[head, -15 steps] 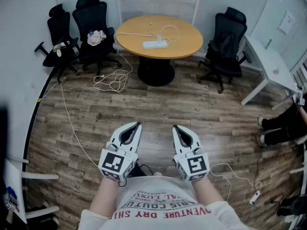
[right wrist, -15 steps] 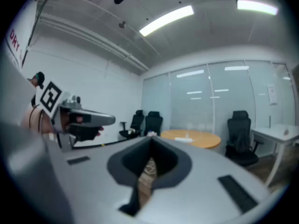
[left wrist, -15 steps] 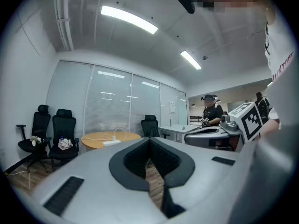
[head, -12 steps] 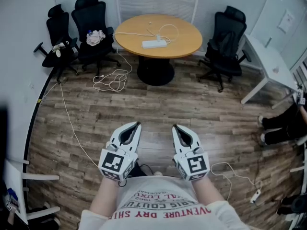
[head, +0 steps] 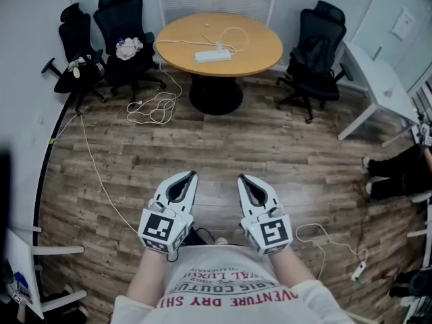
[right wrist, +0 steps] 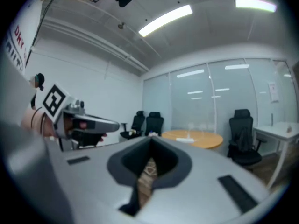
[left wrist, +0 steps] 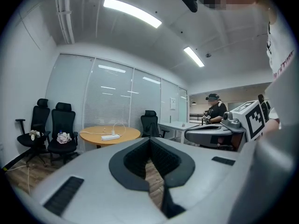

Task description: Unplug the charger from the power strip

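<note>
Head view: against the frames just before, the round table (head: 260,56) sits a little higher in the picture and looks a touch larger, while both tools hang in much the same spot low in the frame. I read that as the person only starting to close in; nothing on the table has been touched, and the unplugging is not yet begun. The left gripper (head: 190,176) and right gripper (head: 244,179) are both well short of the table, across a wide stretch of wood floor, each with its jaws together and nothing in them. The power strip (head: 212,55) lies near the middle of the table, a long white bar. A small white lump at its far end may be the charger (head: 219,46), with a thin white cable (head: 233,36) looping beyond it; it is too small to be sure.

Left gripper view: the dark pads meet at their tips with only floor showing behind them. The table stands far ahead, the strip a pale sliver on top.

Right gripper view: jaws likewise pressed together, empty. The table is distant and the strip barely a fleck on it.
</note>
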Available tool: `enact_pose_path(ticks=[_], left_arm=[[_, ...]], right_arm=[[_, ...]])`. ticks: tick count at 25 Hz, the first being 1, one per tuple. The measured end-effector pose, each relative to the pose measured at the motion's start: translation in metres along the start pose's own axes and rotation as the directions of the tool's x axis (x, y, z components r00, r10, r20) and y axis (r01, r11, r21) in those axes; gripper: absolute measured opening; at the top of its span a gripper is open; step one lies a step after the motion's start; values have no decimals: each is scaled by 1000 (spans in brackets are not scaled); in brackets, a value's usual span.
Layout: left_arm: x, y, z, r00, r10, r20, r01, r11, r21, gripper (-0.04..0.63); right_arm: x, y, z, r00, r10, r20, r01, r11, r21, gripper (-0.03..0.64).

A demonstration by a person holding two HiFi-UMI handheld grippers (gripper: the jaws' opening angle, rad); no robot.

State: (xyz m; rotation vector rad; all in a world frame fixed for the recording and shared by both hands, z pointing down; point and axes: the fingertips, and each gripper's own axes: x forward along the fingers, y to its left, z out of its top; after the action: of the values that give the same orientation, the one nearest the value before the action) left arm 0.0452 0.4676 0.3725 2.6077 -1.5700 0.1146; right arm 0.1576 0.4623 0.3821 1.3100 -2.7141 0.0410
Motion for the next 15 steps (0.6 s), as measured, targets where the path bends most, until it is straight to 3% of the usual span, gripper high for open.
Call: enact_pose_path(ticks=[7,15], left_arm=[[29,26,0,1000,-21,-10,21,1000,-23,32],[66,123,8,998,-63,-11,62,998,-22,32]], right_arm=[[36,-8,-3,1000,15,-22,-15,999,28,28],[140,-3,8,999,-41,-32,42,998,47,28]])
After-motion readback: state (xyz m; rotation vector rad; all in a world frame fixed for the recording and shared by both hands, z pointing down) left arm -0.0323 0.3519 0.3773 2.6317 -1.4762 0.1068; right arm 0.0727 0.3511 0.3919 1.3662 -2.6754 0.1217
